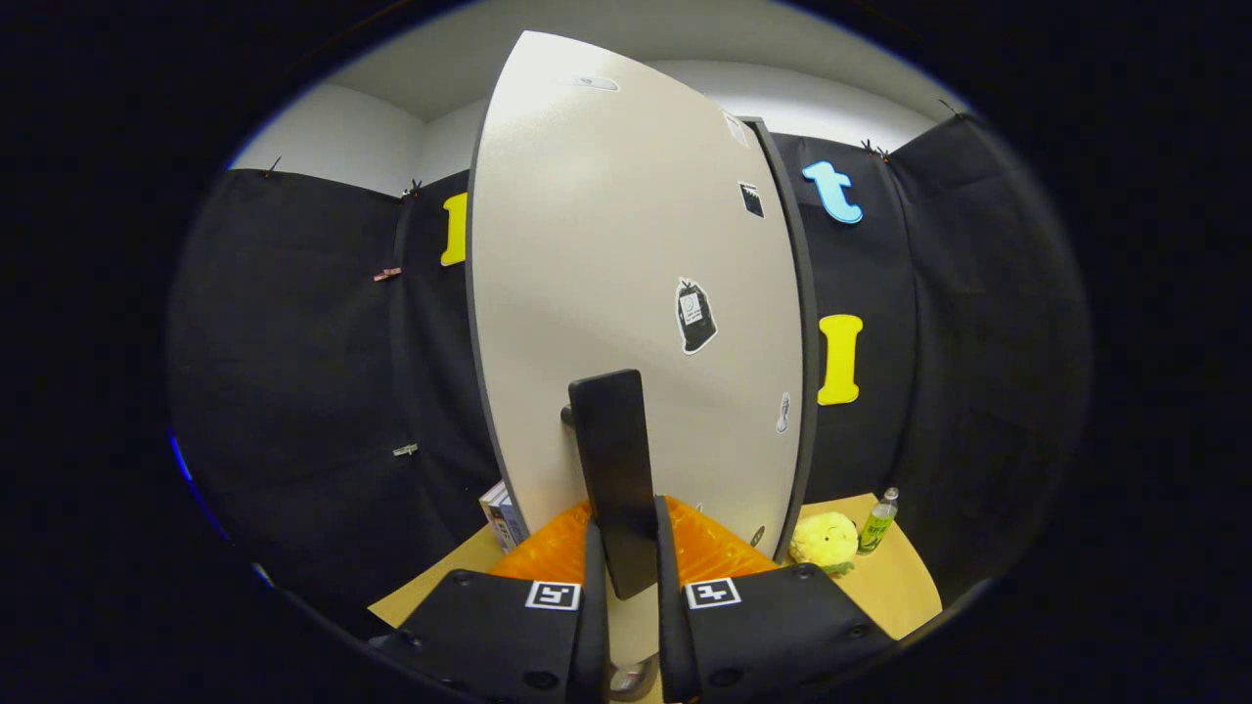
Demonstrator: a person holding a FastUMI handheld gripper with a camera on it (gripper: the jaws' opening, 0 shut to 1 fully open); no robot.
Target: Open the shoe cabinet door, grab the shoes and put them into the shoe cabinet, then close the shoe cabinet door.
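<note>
Gripper clamped on dark door handle, pale cabinet door ahead, wooden tabletop beneath.

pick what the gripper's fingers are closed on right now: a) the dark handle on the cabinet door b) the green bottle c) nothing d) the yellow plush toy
a, both fingers of the gripper press on the dark handle of the pale cabinet door; the yellow plush toy and green bottle sit apart beside the door.
</note>
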